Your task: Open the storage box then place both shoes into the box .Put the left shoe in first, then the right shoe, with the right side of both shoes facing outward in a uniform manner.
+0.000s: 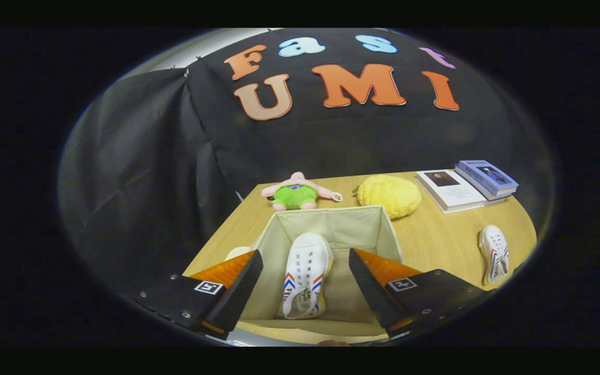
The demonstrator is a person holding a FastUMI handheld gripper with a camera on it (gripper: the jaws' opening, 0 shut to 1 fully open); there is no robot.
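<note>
So the gripper point(305, 278) is spread wide with nothing in it, fingers hanging over the open storage box point(383, 229) in the lower middle of the frame, one finger toward each side wall. One shoe point(306, 278) is already lying inside the box on its floor, showing in the gap between the fingers but not touched by either. Its long axis runs front to back, with the toe pointing away toward the far wall of the box and the heel opening nearest the camera, and it looks tipped a bit onto one side, stripes showing on the flank. The second shoe point(495, 253) is well off at the right of the frame on the table point(435, 242), well apart from the box, also lying roughly front to back with its toe toward the far side of the table and the books point(466, 186). What I'd worry about: going for that second shoe means swinging way right, and grabbing it by a soft canvas edge could let it twist in the fingers, so it lands facing the wrong way next to the first one. Also the box walls look like floppy fabric, so clipping the right wall on the way back in could fold it or shove the whole box. The green plush point(296, 194) and the yellow plush point(388, 194) sit just behind the box, so a shove could bump them too. Space beside the first shoe looks tight-ish, hard to judge through the fisheye.
</note>
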